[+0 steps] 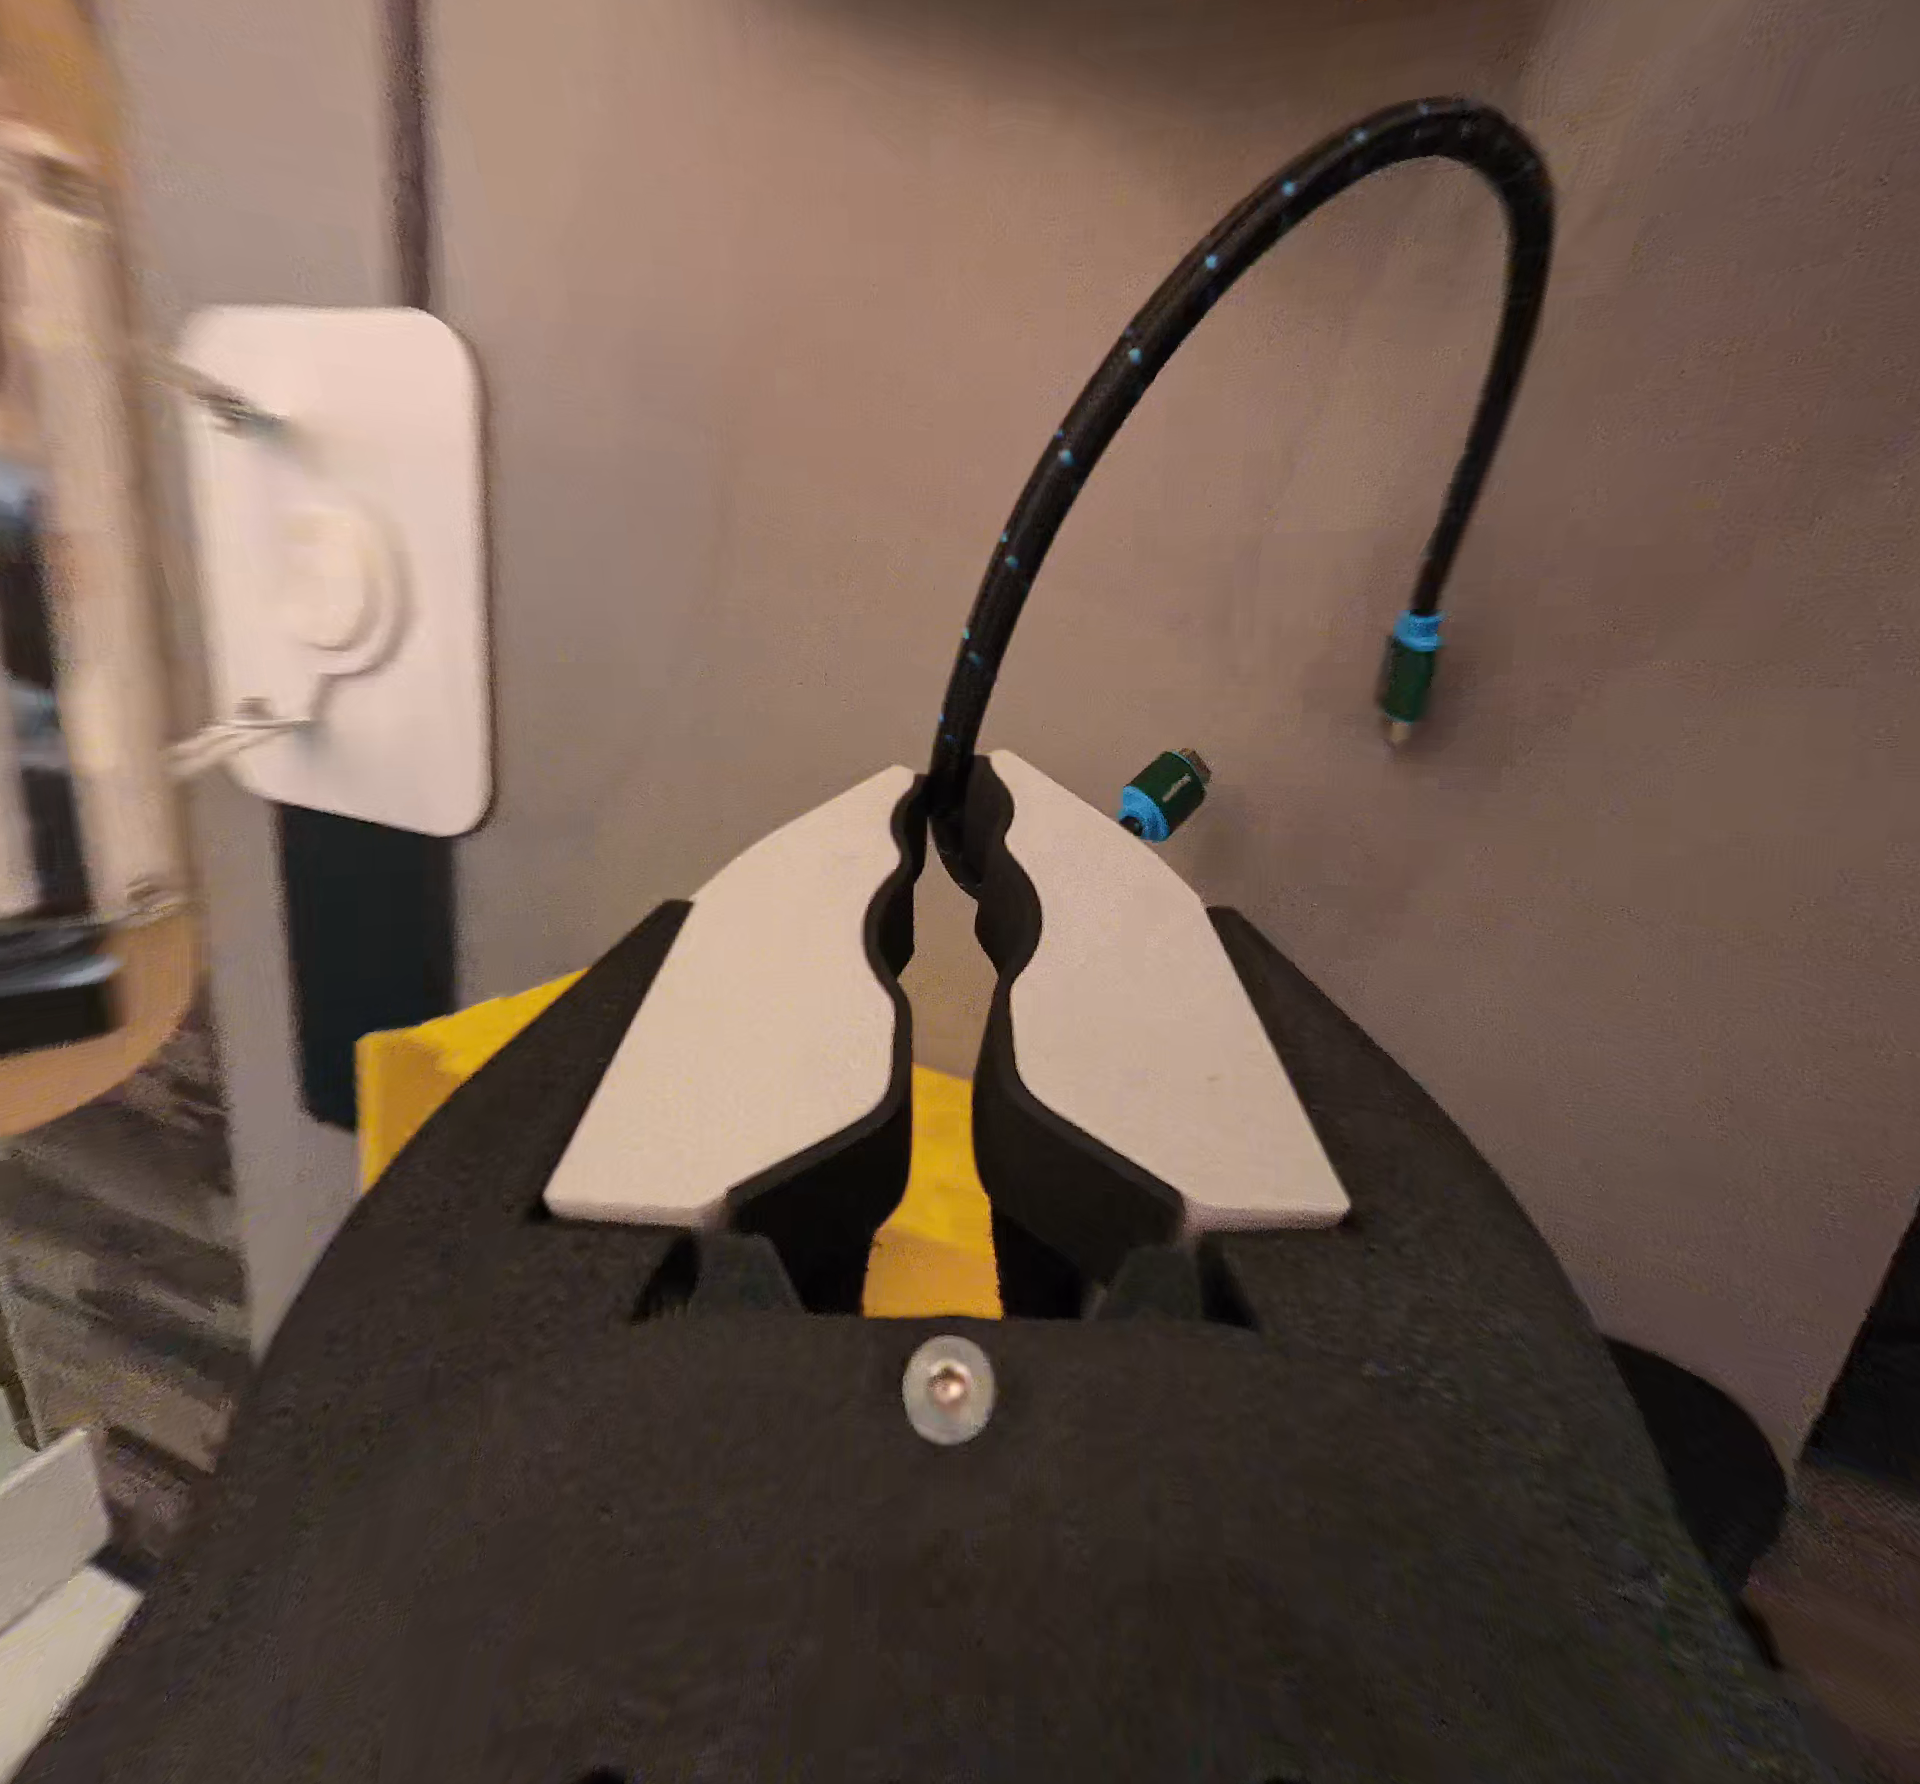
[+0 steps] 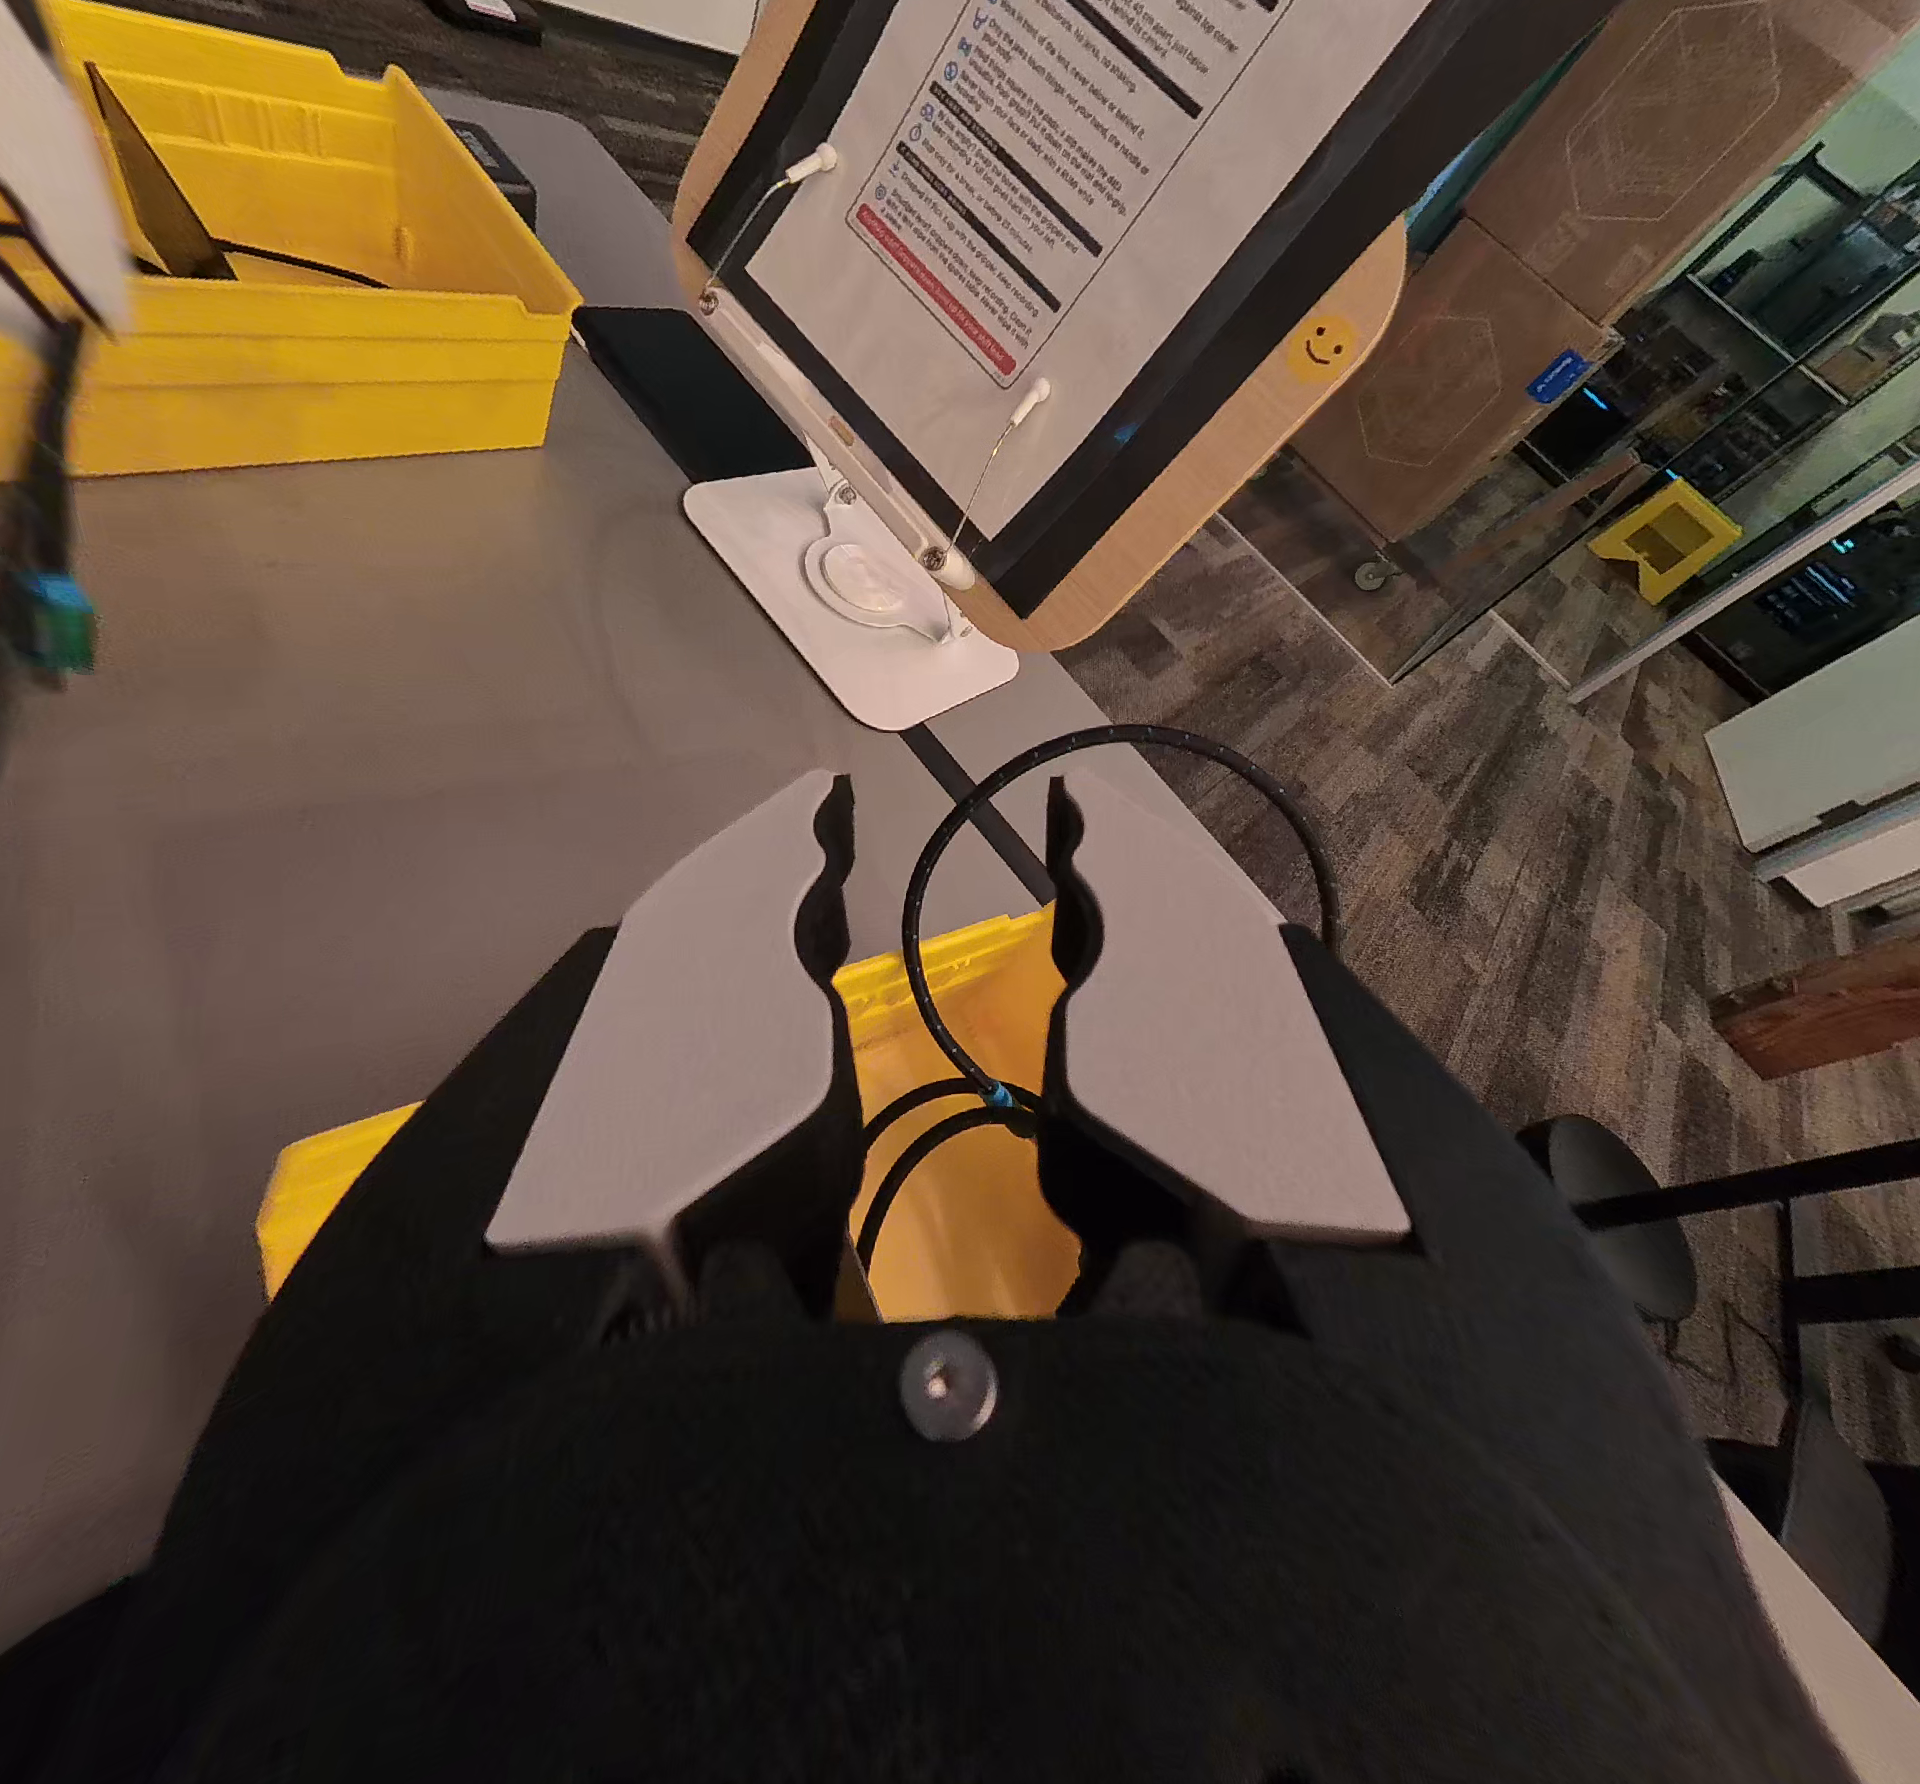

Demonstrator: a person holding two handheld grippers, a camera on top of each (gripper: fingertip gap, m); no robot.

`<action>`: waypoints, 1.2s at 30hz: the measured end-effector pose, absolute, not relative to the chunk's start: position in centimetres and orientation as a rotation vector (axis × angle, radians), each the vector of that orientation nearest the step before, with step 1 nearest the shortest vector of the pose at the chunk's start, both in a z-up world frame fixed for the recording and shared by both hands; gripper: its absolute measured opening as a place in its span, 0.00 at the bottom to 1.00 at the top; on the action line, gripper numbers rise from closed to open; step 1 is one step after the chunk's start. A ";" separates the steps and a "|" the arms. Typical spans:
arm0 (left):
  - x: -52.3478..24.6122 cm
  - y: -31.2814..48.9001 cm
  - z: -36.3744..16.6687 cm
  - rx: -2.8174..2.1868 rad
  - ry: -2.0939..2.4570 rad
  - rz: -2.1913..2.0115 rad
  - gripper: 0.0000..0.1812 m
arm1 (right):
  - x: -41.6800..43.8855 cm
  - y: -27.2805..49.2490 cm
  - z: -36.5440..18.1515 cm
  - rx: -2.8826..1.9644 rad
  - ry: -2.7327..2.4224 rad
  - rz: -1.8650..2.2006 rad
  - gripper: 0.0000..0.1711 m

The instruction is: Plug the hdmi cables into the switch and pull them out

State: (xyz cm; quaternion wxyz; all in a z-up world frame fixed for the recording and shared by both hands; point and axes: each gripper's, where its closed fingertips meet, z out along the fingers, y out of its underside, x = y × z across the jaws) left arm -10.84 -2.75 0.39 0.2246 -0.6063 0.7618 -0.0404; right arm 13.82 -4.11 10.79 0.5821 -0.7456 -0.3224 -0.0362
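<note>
In the left wrist view my left gripper (image 1: 951, 778) is shut on a black braided HDMI cable (image 1: 1096, 404) near its fingertips. The cable arcs up and right, and its green plug with a blue collar (image 1: 1408, 674) hangs above the grey table (image 1: 727, 280). The other green plug (image 1: 1164, 794) sticks out just right of the fingers. In the right wrist view my right gripper (image 2: 945, 789) is open and empty above a yellow bin (image 2: 987, 986). More black cables (image 2: 1122, 735) loop out of that bin. No switch is in view.
A second yellow bin (image 2: 312, 332) stands at the table's far left. A framed sign board (image 2: 1039, 176) on a white base (image 2: 862, 612) stands at the table edge, with a black flat object (image 2: 675, 384) beside it. Floor and shelving lie to the right.
</note>
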 end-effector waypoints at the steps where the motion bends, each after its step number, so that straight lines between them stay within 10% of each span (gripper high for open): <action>1: -10.1 -2.2 -1.9 -1.710 2.126 -0.104 0.03 | 13.9 -4.3 10.9 -1.735 -0.749 -0.078 0.21; 10: -4.1 1.5 -8.3 -1.821 1.974 -0.540 0.11 | 14.6 -3.5 10.0 -1.771 -0.751 -0.088 0.21; 19: -16.2 11.9 1.8 -1.777 1.652 -0.276 0.19 | 15.7 -2.3 8.6 -1.850 -0.734 -0.190 0.22; 36: -26.9 16.8 -13.7 -2.198 2.031 -0.167 0.38 | 17.1 0.3 5.8 -2.011 -0.693 -0.351 0.22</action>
